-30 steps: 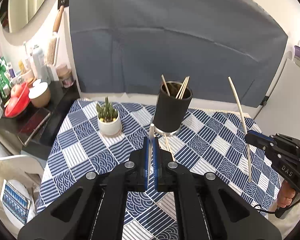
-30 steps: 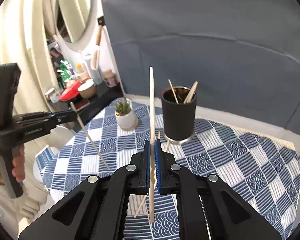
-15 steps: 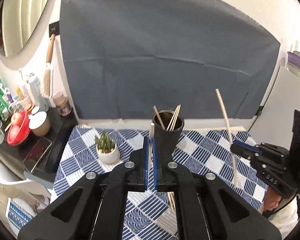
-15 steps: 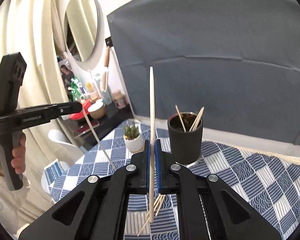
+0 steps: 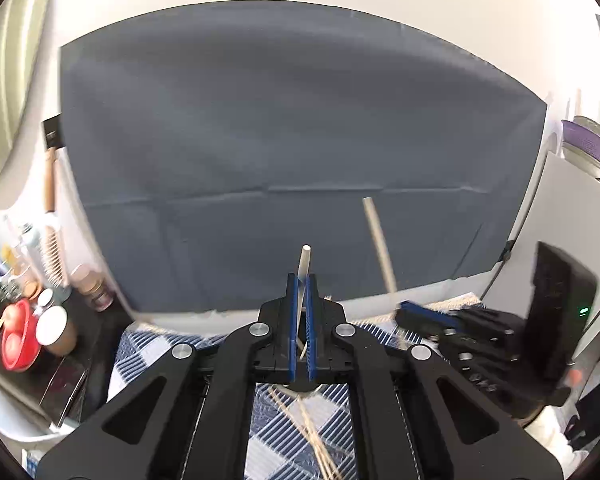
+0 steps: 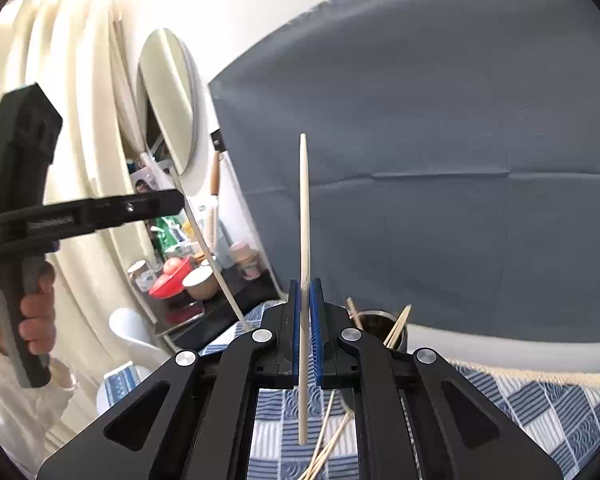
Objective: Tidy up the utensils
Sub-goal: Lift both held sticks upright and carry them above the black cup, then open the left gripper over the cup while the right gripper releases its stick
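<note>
My left gripper [image 5: 300, 282] is shut on a pale chopstick [image 5: 305, 258] that sticks up past its blue pads. It hangs high above the blue-and-white checked tablecloth [image 5: 148, 350]. In the left wrist view my right gripper [image 5: 420, 315] is at the right, shut on another pale chopstick [image 5: 378, 240]. The right wrist view shows that right gripper [image 6: 307, 285] clamping its upright chopstick [image 6: 304, 208]. The left gripper [image 6: 172, 200] is up at the left with its slanted chopstick [image 6: 208, 256]. A black cup [image 6: 380, 320] with several chopsticks stands low behind the right fingers. Loose chopsticks [image 6: 328, 440] lie on the cloth.
A dark side shelf [image 5: 60, 368] at the left carries a red bowl [image 5: 14, 344], jars and bottles. A round mirror [image 6: 172, 96] and a grey backdrop cloth [image 5: 300, 140] are on the wall. A white chair [image 6: 128, 328] stands by the table's left edge.
Both grippers have risen with their chopsticks, so the table sinks low in both views. The cup and the small plant have dropped out of the left wrist view.
</note>
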The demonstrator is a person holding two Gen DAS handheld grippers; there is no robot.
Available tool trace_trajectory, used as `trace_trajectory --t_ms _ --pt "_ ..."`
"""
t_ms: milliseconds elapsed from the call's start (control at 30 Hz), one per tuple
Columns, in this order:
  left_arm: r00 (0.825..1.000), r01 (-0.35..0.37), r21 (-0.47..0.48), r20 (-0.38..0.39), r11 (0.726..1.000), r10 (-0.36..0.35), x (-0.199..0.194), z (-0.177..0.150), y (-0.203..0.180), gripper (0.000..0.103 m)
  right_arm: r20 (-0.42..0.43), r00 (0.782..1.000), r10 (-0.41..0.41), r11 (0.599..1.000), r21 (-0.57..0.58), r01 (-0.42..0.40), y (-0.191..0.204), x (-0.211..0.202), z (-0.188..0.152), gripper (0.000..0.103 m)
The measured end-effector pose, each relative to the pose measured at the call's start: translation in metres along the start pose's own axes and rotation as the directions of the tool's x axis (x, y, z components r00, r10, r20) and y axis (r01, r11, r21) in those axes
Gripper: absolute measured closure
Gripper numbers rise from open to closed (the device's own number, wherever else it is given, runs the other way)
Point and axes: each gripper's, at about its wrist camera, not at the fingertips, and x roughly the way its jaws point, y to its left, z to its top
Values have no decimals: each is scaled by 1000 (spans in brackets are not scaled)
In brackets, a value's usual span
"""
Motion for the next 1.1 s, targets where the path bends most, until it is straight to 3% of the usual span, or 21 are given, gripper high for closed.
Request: trace_trajectory --t_ms 367,633,767,1100 --pt "999 48 4 -12 999 -48 77 25 7 99 -14 999 52 999 14 -51 -50 76 10 98" --pt "992 66 -37 -107 997 -70 124 -14 24 98 -67 996 60 997 62 -56 -75 119 -15 98" --pt "984 78 -75 -152 994 -88 137 -38 36 75 -77 995 60 995 87 -53 -81 135 -26 98" --pt "967 82 -80 -233 993 -98 154 -84 51 47 -128 990 67 993 104 -53 -80 150 -47 97"
